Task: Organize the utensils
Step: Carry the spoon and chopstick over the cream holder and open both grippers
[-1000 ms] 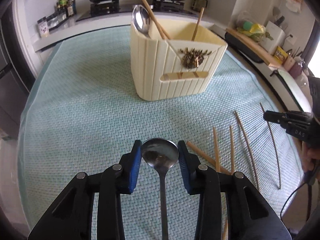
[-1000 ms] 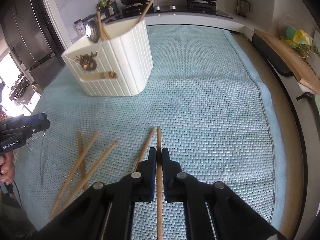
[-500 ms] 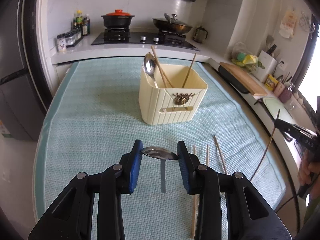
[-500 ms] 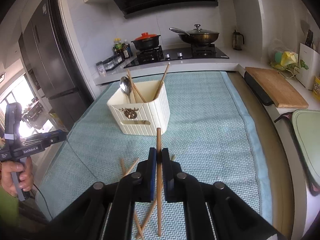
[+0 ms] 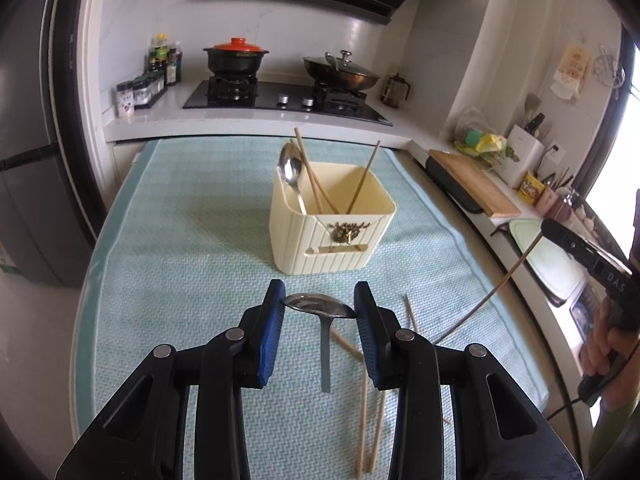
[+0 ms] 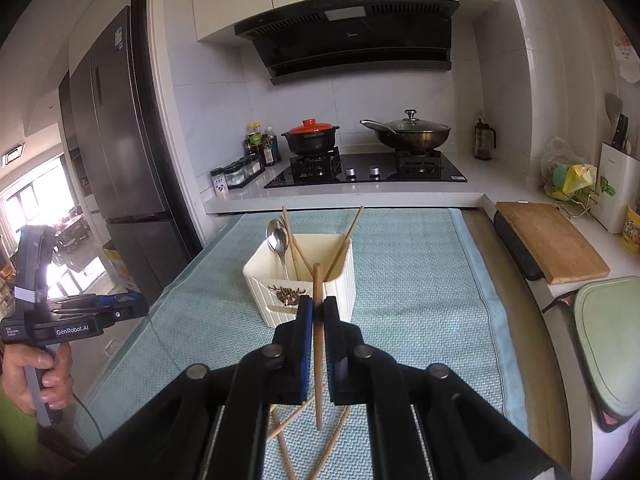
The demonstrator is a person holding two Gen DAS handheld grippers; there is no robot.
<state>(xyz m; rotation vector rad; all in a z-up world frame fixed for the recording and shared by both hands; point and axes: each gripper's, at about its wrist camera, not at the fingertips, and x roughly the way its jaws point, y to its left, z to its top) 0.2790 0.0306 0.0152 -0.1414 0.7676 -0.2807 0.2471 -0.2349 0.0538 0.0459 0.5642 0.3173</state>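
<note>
Two tools gripping: left tool (image 5: pixel 319 306) spoon (image 5: pixel 320 305), right tool (image 6: pixel 314 316) chopstick (image 6: pixel 318 344); chopstick foot hidden.

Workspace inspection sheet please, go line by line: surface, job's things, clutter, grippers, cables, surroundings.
Surface: teal mat covers the table.
Job's things: cream holder stands on the mat with one spoon and three chopsticks in it; several loose chopsticks lie on the mat near the grippers.
Clutter: nothing seen on the mat.
Grippers: left gripper grips a spoon by its bowl, handle hanging down; right gripper is shut on a chopstick. Both are off the mat.
Cables: a black cable hangs from the right handle.
Surroundings: stove with pot and wok, fridge, cutting board.
</note>
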